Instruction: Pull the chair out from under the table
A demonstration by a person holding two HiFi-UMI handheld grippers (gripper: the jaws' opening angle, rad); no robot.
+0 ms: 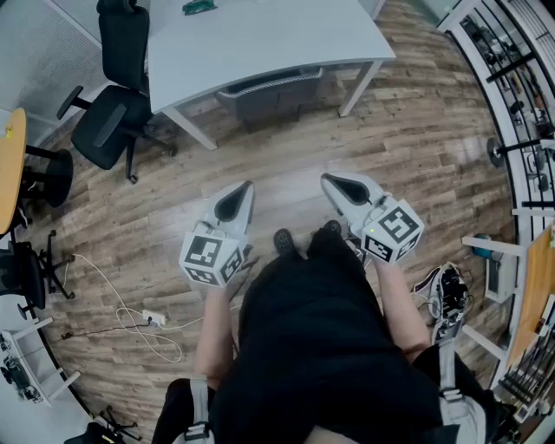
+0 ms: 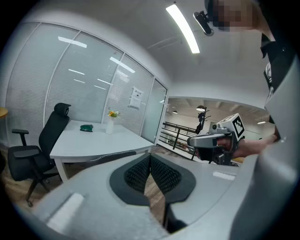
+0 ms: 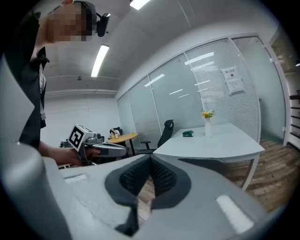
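Facing person, chair point(image 1: 270, 94) back parallels table point(image 1: 260, 39) edge.

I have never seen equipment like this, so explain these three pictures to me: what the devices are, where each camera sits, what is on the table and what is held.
There is no robot: a person holds a two-jaw gripper in each hand, the left gripper and the right gripper; the patterned cubes are part of them. The head view comes from a camera on the person's head, looking steeply down. The two gripper views come from cameras riding on each gripper, looking along its jaws. Ahead stands a white table with a grey chair tucked under it and a black office chair at one end. On the table are a small green object and a vase of flowers. Both grippers are shut and empty, not touching the chair.
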